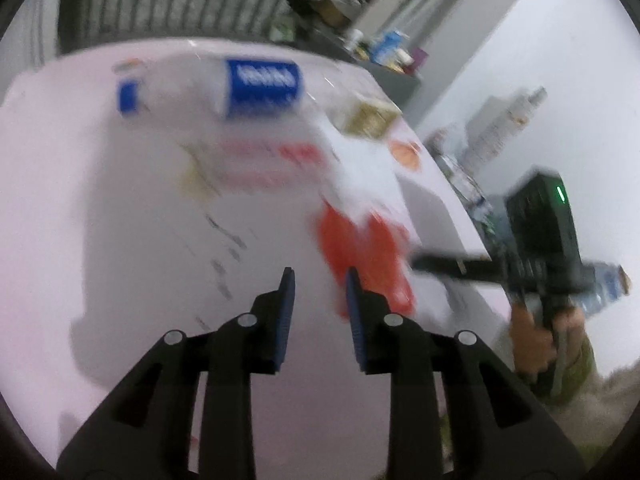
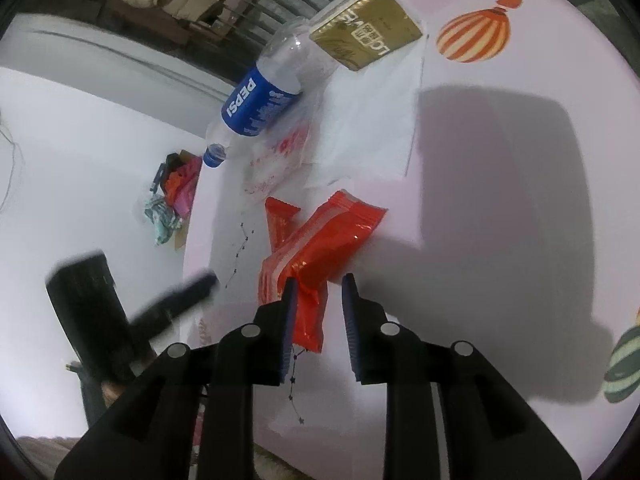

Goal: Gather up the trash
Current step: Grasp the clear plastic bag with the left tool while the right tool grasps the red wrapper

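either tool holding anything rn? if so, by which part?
Nothing held. Left tool open over bare table; right tool open, red wrapper between the jaws, ungripped.

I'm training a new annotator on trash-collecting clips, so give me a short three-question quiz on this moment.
1. True or false: the right gripper is shut on the red wrapper.
2. Which item lies nearest the gold box? A) Pepsi bottle B) striped melon print C) red wrapper
3. Fill in: the bottle lies on its ____ on the white table.

Key:
1. False; its fingers stand apart, with the wrapper's end beside the left one, not pinched.
2. A
3. side
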The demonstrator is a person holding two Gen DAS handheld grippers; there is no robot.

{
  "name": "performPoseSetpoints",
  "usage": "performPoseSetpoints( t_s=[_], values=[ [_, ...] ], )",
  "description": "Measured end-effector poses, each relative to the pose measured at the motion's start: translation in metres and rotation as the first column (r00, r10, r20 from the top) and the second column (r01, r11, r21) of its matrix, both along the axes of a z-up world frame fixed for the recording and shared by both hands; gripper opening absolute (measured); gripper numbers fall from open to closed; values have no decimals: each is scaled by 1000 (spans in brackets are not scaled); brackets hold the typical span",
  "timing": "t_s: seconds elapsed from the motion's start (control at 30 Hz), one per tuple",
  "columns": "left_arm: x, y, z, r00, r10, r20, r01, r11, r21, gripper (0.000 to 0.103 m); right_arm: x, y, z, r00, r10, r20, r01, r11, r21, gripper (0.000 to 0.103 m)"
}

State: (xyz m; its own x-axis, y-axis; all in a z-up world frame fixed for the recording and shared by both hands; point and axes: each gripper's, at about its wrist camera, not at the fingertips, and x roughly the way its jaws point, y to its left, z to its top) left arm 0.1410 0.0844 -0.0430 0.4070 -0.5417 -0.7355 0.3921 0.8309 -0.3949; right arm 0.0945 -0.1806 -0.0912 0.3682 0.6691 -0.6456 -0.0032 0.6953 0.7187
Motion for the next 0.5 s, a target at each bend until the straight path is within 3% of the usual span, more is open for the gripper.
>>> performPoseSetpoints(
  t_s=[0.1, 0.27, 0.4, 0.5],
  values=[
    [30, -2, 8, 998, 18, 55, -20, 999, 36, 23, 6, 6, -3, 1000, 1, -19, -2, 1000, -7, 24],
    [82, -27, 0, 988, -40, 151, 14, 985, 169, 23, 9, 9, 0, 1000, 10, -7, -10, 999, -45, 24],
    [110, -39, -27, 992, -69, 110, 33, 954, 299, 21, 10, 8, -1, 1000, 3, -4, -3, 999, -35, 24],
    [102, -38, -27, 984, -96, 147, 37, 932, 361, 15, 9, 6, 0, 1000, -1, 0, 1, 999, -38, 24]
  ],
)
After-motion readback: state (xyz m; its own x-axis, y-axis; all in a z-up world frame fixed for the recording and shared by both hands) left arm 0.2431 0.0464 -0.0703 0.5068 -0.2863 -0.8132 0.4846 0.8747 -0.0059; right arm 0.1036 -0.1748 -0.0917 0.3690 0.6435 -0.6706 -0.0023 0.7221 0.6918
